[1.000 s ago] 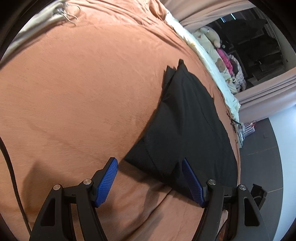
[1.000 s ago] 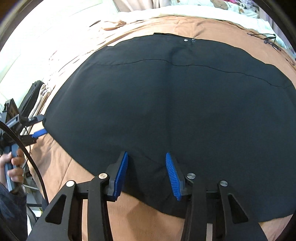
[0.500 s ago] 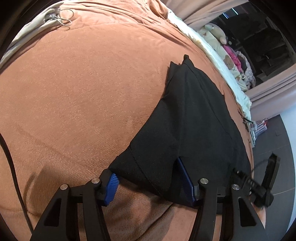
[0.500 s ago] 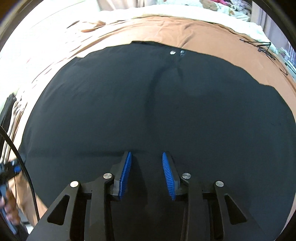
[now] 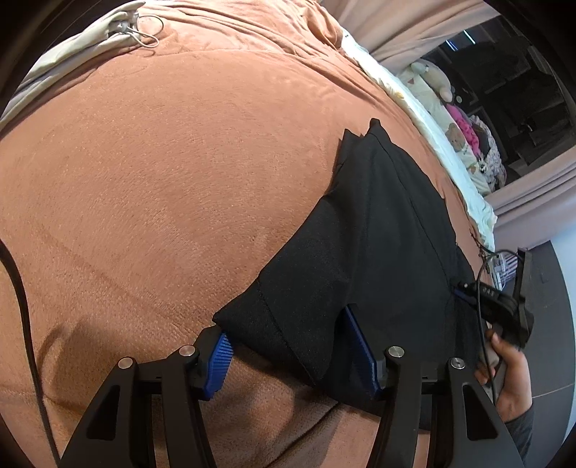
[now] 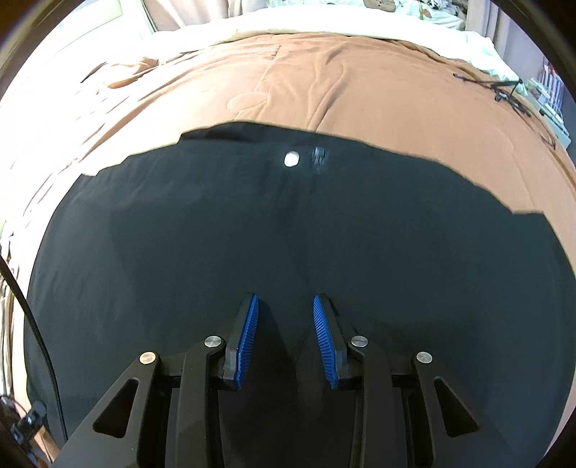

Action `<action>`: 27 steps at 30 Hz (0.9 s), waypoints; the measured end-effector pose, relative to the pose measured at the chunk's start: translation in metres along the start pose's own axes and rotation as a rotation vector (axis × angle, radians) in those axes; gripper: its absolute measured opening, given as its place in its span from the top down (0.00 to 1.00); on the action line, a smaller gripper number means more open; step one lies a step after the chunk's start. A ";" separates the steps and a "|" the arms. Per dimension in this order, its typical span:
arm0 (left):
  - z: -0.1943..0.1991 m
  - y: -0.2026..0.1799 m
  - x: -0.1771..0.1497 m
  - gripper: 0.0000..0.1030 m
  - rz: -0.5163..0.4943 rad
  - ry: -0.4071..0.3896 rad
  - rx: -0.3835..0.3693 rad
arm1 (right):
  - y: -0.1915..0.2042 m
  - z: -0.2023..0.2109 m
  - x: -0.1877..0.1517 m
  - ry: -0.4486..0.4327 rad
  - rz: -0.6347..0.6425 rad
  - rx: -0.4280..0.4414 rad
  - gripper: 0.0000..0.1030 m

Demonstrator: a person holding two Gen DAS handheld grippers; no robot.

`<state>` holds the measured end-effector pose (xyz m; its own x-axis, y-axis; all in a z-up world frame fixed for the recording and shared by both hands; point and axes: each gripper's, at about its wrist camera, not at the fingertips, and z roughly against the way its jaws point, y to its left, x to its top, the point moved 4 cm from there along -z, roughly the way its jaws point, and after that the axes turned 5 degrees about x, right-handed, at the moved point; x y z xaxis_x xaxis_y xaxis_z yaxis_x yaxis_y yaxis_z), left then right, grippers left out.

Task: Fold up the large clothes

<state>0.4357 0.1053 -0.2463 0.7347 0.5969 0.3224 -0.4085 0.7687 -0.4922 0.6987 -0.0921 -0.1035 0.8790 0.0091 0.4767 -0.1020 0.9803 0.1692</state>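
Note:
A large black garment (image 5: 378,259) lies spread on a rust-brown bed cover (image 5: 162,172). In the left wrist view its near corner lies between the blue pads of my left gripper (image 5: 288,345), which is open around it. In the right wrist view the garment (image 6: 252,230) fills the lower frame, with a silver button (image 6: 291,158) near its far edge. My right gripper (image 6: 286,334) is open low over the cloth, its blue pads apart. The right gripper and the hand holding it (image 5: 504,324) also show in the left wrist view.
A white sheet (image 6: 324,21) and pale curtains border the far side of the bed. Soft toys (image 5: 457,133) lie beside the bed. A grey cloth with a cord (image 5: 118,28) lies at the far left corner. Black cables (image 6: 504,90) lie on the cover at right.
Both grippers have moved forward onto the garment. The left jaws now straddle its corner. The right gripper has gone further in over the cloth, and its jaws are slightly narrower.

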 end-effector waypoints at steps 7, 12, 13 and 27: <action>0.001 0.004 0.000 0.42 0.030 -0.001 -0.018 | 0.002 -0.020 0.033 0.008 0.013 -0.004 0.72; -0.001 0.003 0.004 0.41 0.064 0.018 -0.049 | 0.001 0.004 0.029 -0.012 0.019 0.024 0.72; -0.002 0.002 0.006 0.41 0.068 0.020 -0.056 | 0.003 0.011 0.023 -0.021 0.020 0.042 0.71; 0.008 -0.001 0.014 0.76 0.086 0.042 -0.141 | 0.004 0.080 -0.085 -0.021 0.016 0.263 0.71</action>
<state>0.4422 0.1151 -0.2348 0.7235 0.6469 0.2410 -0.3933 0.6732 -0.6262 0.5861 -0.1049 -0.0744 0.8668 0.0177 0.4984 -0.2360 0.8949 0.3788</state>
